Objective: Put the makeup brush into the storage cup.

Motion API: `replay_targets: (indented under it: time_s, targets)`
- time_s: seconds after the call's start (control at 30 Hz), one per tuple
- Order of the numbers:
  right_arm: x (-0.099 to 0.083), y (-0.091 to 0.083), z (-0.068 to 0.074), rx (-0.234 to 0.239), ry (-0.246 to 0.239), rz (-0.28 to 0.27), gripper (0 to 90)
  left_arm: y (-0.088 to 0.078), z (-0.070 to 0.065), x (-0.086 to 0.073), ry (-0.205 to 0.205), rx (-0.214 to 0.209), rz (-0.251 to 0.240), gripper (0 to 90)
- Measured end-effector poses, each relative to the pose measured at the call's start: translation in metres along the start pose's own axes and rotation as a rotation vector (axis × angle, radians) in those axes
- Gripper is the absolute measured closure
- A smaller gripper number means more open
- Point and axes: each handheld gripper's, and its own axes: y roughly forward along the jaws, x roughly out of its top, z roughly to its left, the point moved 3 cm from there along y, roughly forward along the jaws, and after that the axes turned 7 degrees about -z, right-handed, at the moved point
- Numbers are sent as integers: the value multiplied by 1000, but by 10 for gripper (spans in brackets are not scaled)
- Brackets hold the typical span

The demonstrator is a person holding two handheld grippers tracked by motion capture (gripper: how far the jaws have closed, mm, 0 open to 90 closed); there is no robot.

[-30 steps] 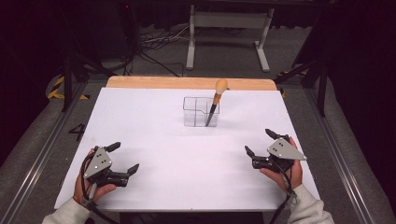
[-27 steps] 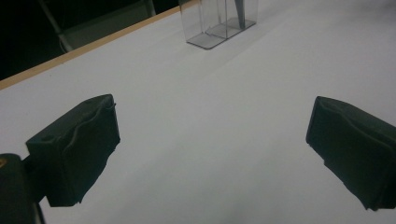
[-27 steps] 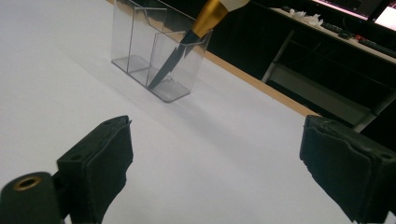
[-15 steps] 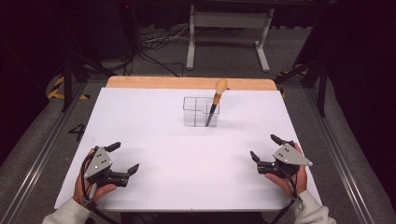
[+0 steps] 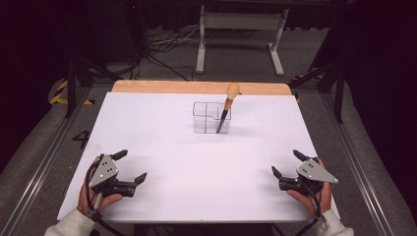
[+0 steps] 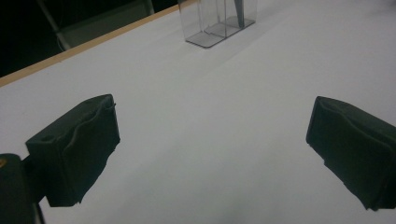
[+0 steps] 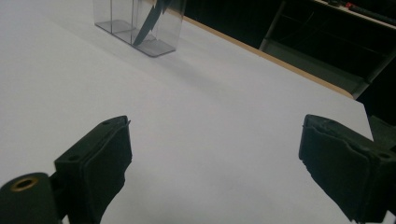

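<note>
At twelve o'clock on the white table (image 5: 162, 147), the wooden-handled brush (image 5: 227, 105) stands tilted in the clear plastic divided holder (image 5: 209, 118); left gripper (image 5: 129, 168) and right gripper (image 5: 285, 163) rest wide open, empty, so the placing looks done.

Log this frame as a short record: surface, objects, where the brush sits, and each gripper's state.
surface: white table top
container: clear plastic organizer, far centre, with compartments
brush: makeup brush leaning in the organizer's right compartment, tan head up, dark handle down
left gripper: open, holding nothing, near left edge
right gripper: open, holding nothing, near right edge
contact: neither gripper touches the organizer or brush
</note>
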Motion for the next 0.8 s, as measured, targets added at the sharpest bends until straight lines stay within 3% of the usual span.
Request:
replay_targets:
  time_s: [0.4, 0.8]
  targets:
    - [-17, -13, -7, 0, 64, 15, 101, 1, 1, 0, 1, 2, -3, 32]
    - [-12, -18, -7, -4, 71, -14, 105, -1, -1, 0, 17, 5, 3, 32]
